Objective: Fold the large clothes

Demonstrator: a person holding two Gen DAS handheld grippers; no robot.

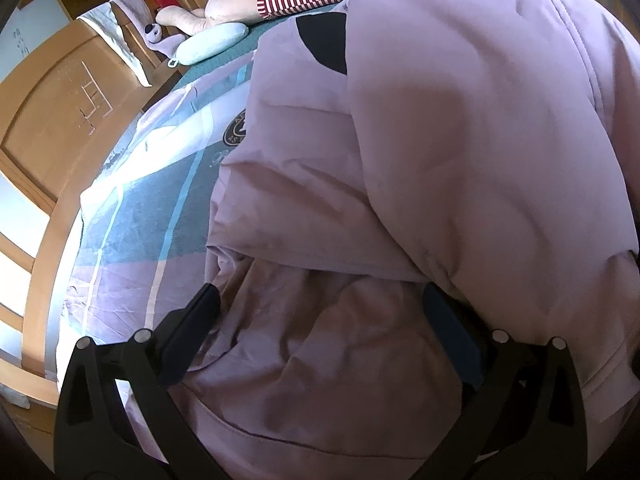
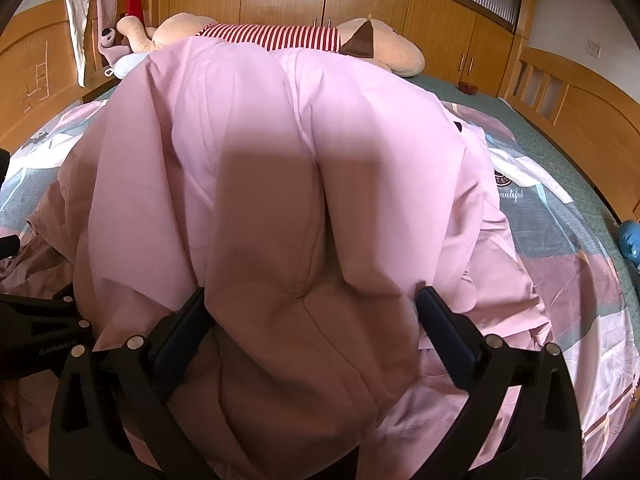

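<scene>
A large puffy pink jacket [image 2: 280,152] lies bunched on the bed and fills both views; it also shows in the left wrist view [image 1: 460,140]. My left gripper [image 1: 324,304] is wide open, its fingers either side of a flat fold of the jacket's lower fabric. My right gripper [image 2: 312,300] is wide open with a thick padded fold bulging between its fingers, which are not closed on it. Part of the left gripper [image 2: 36,328] shows at the left edge of the right wrist view.
The bed has a patchwork sheet [image 1: 132,220] in pink, grey and blue. A big plush toy in a red striped shirt [image 2: 276,34] lies at the far side. A wooden headboard [image 1: 52,100] stands left, a footboard [image 2: 576,92] right. A blue object [image 2: 630,236] lies at the right edge.
</scene>
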